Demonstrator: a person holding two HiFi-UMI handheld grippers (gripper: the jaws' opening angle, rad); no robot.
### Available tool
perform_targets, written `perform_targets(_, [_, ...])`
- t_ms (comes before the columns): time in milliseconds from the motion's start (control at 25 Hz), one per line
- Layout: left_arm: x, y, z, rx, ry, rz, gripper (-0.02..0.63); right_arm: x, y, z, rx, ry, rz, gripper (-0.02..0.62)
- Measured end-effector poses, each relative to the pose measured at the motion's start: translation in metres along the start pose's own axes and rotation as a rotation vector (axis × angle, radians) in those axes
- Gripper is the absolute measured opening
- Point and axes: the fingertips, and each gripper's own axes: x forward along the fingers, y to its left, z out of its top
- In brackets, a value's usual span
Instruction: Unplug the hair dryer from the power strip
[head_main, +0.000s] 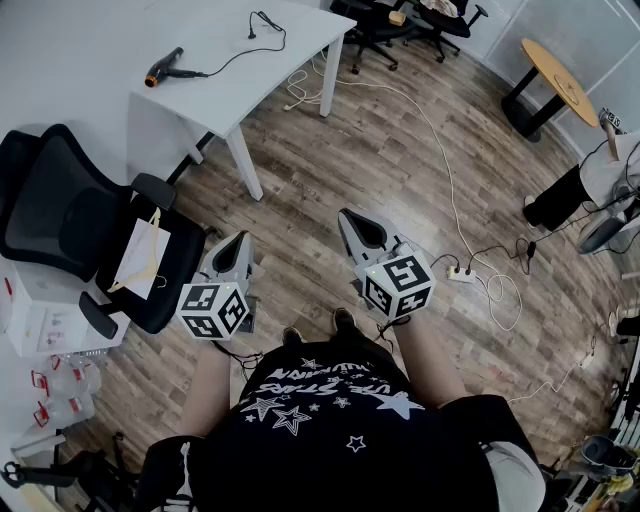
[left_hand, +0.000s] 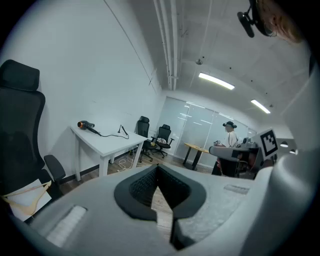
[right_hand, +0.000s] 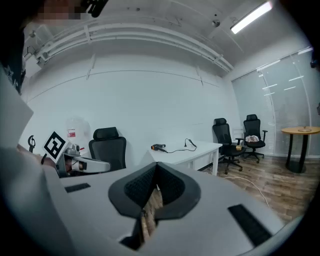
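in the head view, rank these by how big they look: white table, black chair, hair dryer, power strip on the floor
1. white table, largest even though the frame edge cuts it off
2. black chair
3. hair dryer and power strip: both tiny and much alike, so not ranked

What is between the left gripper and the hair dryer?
In the head view, just wood floor, then the white table that bears the hair dryer. The black chair stands aside.
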Motion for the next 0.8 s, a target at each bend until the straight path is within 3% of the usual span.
perform_targets(560, [-0.018, 0.0, -0.002, 0.009, -0.002, -0.014, 0.008, -0.007, 0.015, -0.002, -0.028, 0.009, -0.016, 0.008])
perform_targets(800, [-0.029, 0.017, -0.012, 0.003, 0.024, -0.024, 0.008, 0.005, 0.029, -0.011, 0.005, 0.026, -0.03, 0.009])
